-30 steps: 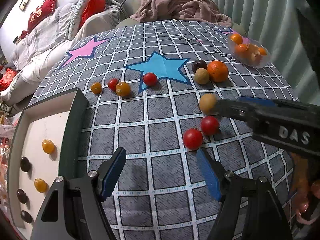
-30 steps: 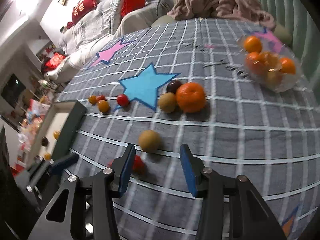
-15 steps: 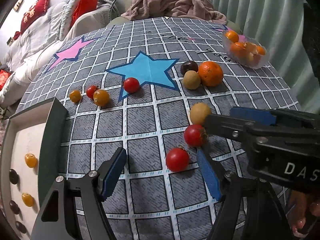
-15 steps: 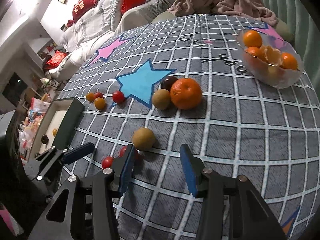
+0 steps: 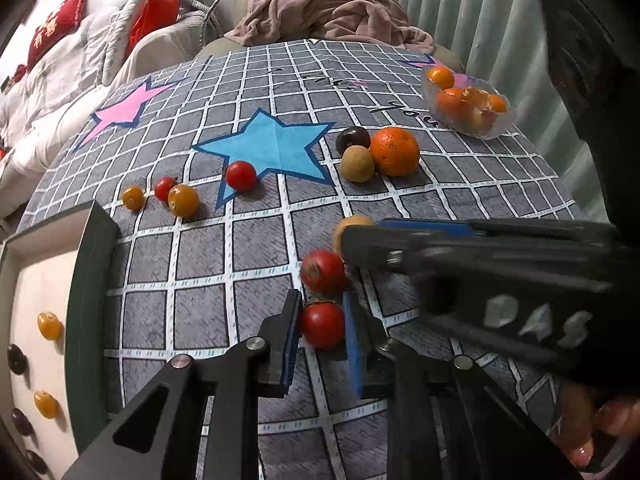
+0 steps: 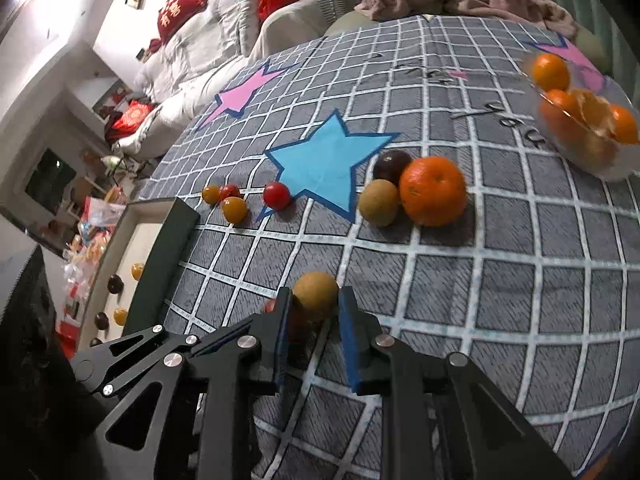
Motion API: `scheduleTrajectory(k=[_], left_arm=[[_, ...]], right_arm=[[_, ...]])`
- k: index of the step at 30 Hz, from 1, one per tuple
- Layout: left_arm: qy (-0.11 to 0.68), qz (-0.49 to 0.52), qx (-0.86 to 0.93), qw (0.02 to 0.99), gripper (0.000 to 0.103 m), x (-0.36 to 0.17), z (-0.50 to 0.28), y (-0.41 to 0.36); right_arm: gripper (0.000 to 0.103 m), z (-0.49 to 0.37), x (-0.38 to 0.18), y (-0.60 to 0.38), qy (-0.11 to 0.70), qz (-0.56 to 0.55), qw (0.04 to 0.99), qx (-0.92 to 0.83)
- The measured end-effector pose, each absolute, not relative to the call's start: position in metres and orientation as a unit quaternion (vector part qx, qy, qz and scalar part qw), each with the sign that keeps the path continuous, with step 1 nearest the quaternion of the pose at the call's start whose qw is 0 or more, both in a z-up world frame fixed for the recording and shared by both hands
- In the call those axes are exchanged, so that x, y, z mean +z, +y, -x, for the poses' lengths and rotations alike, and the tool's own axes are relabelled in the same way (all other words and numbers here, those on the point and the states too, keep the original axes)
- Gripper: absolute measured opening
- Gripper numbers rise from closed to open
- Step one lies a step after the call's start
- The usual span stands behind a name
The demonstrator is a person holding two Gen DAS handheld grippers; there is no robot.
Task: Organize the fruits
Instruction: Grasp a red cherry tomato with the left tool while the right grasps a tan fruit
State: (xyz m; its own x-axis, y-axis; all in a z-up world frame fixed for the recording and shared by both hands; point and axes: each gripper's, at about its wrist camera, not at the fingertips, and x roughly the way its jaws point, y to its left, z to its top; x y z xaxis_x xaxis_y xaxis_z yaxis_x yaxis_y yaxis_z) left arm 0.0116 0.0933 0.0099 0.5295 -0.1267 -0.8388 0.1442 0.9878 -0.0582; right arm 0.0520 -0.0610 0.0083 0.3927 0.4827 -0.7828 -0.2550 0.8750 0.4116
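My left gripper (image 5: 320, 326) has closed around a red tomato (image 5: 322, 330) on the grey checked cloth, its blue pads touching both sides. A second red tomato (image 5: 322, 271) lies just beyond it. My right gripper (image 6: 312, 312) is closed around a tan round fruit (image 6: 316, 295); in the left wrist view it reaches in from the right (image 5: 400, 240) with that fruit (image 5: 352, 226) at its tips. An orange (image 6: 433, 191), a tan fruit (image 6: 379, 202) and a dark plum (image 6: 392, 166) sit together farther back.
A green-rimmed tray (image 5: 92, 280) with small orange and dark fruits stands at the left. Small tomatoes (image 5: 241, 176) and orange fruits (image 5: 183, 200) lie near the blue star. A glass bowl (image 5: 468, 108) of oranges sits far right. A sofa with blanket lies behind.
Both grippers have moved forward and narrowed from wide open: the left around the near red tomato, the right around the tan fruit.
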Motion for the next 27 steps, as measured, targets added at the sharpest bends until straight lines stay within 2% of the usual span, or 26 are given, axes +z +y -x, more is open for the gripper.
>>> scheduleTrajectory(k=[9, 13, 17, 19, 27], left_arm=[[0.48, 0.0, -0.067, 0.875, 0.022, 0.009, 0.003, 0.106], [0.48, 0.002, -0.065, 0.875, 0.022, 0.01, 0.003, 0.108], [0.48, -0.001, -0.064, 0.875, 0.022, 0.01, 0.002, 0.107], [0.481, -0.001, -0.064, 0.875, 0.022, 0.01, 0.003, 0.107], [0.485, 0.01, -0.057, 0.873, 0.022, 0.012, 0.015, 0.117]], right_arm=[[0.027, -0.043, 0.006, -0.067, 0.506, -0.106, 0.83, 0.211], [0.036, -0.045, 0.002, -0.059, 0.509, -0.086, 0.83, 0.21], [0.035, -0.047, 0.002, -0.056, 0.502, -0.077, 0.836, 0.208], [0.026, -0.046, 0.001, -0.057, 0.503, -0.084, 0.833, 0.215], [0.026, -0.026, 0.009, -0.07, 0.493, -0.086, 0.841, 0.205]])
